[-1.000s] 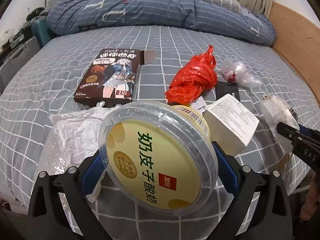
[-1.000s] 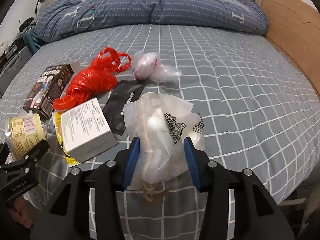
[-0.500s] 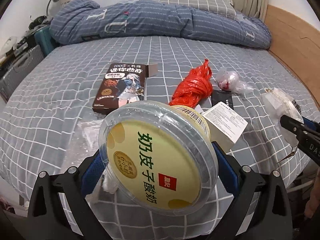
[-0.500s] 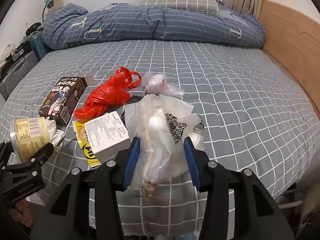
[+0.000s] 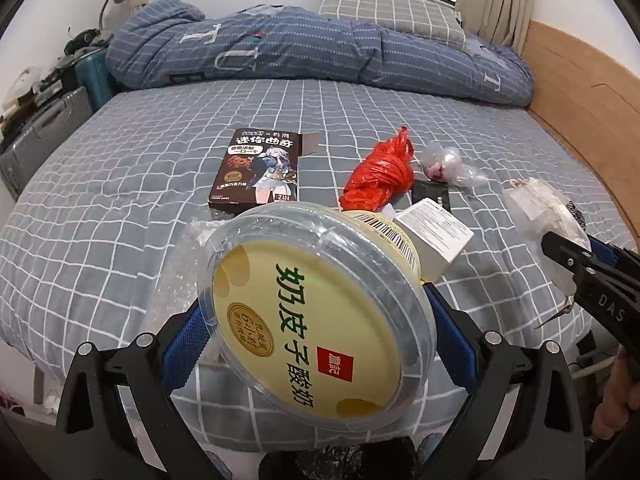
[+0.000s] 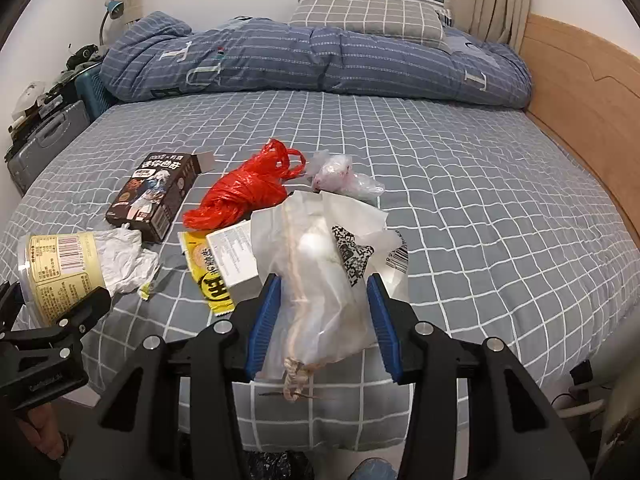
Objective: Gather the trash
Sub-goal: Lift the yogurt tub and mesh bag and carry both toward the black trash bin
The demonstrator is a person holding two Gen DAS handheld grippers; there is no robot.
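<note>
My left tongs (image 5: 320, 344) are closed on a yellow yoghurt tub (image 5: 320, 312), the blue pads pressing its sides. The tub lies tipped toward me, its clear lid on; what is inside I cannot tell. A wad of white paper (image 6: 124, 260) sticks out from its far end.

My right tongs (image 6: 324, 320) are clamped, jaws fairly narrow, on a clear plastic bag (image 6: 320, 280). The bag holds something pale and rounded, and a printed label with a black code sits on its right side. A knotted bit of string hangs from its near end. Both loads are held up off the bed (image 6: 480, 200).

Still lying on the grey checked sheet: a dark snack box (image 5: 258, 172) to the left, its end flap open, contents hidden. Right of it is a bunched red bag (image 5: 380, 180), and just beyond that a small clear bag (image 5: 444, 162) with something pink inside. Near the red bag lies a white carton (image 5: 436, 232), closed, resting partly on a yellow wrapper (image 6: 208, 272). A black packet (image 5: 432, 196) lies between the carton and the small clear bag. Crumpled clear film (image 5: 180, 272) lies on the sheet under my left tongs.

At the far end of the bed are a rolled blue quilt (image 6: 312, 64) and a checked pillow (image 6: 368, 16).
</note>
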